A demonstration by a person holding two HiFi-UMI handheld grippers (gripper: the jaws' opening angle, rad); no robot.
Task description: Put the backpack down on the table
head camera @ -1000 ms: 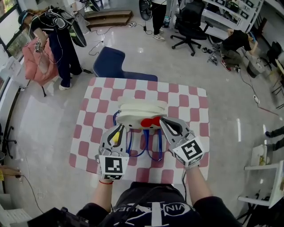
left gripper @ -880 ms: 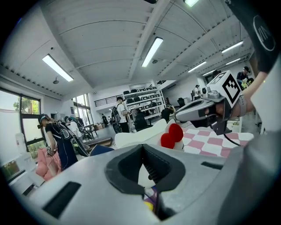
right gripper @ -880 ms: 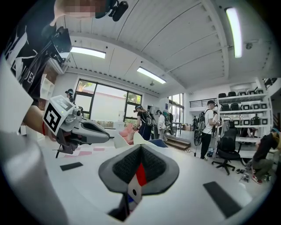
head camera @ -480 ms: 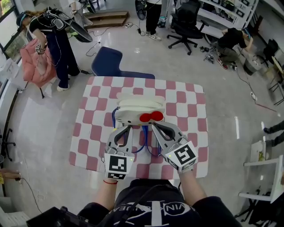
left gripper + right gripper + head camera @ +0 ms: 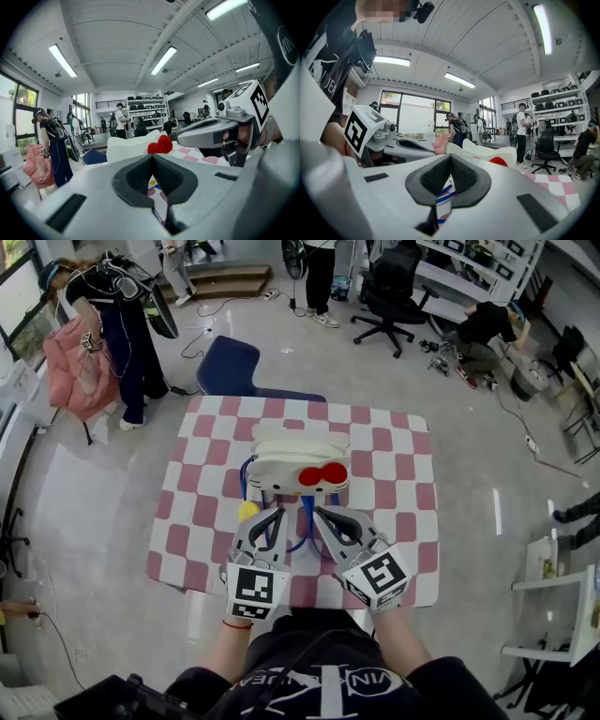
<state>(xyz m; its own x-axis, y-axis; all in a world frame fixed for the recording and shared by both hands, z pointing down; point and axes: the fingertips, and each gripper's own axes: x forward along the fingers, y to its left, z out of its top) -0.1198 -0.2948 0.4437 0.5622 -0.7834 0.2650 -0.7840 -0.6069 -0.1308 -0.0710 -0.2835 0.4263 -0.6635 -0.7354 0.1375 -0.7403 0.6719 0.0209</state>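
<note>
A white backpack point(image 5: 298, 468) with a red bow point(image 5: 322, 474) lies on the red-and-white checked table point(image 5: 394, 474), its blue straps point(image 5: 302, 521) trailing toward me. A yellow piece point(image 5: 247, 511) sits at its near left corner. My left gripper point(image 5: 273, 513) and right gripper point(image 5: 317, 513) hover side by side over the straps, just short of the backpack, both shut with nothing between the jaws. The left gripper view shows the backpack point(image 5: 136, 143) and bow point(image 5: 160, 144) beyond its closed tips point(image 5: 152, 157). In the right gripper view the backpack point(image 5: 487, 152) rises past closed tips point(image 5: 450, 158).
A blue chair point(image 5: 230, 367) stands at the table's far side. A rack hung with pink and dark clothes point(image 5: 94, 343) is at the far left. A black office chair point(image 5: 394, 287) and people stand farther back. A white shelf point(image 5: 553, 615) is on the right.
Both grippers have drawn back toward me from the backpack's near edge and come closer together. The backpack has stayed lying on the table.
</note>
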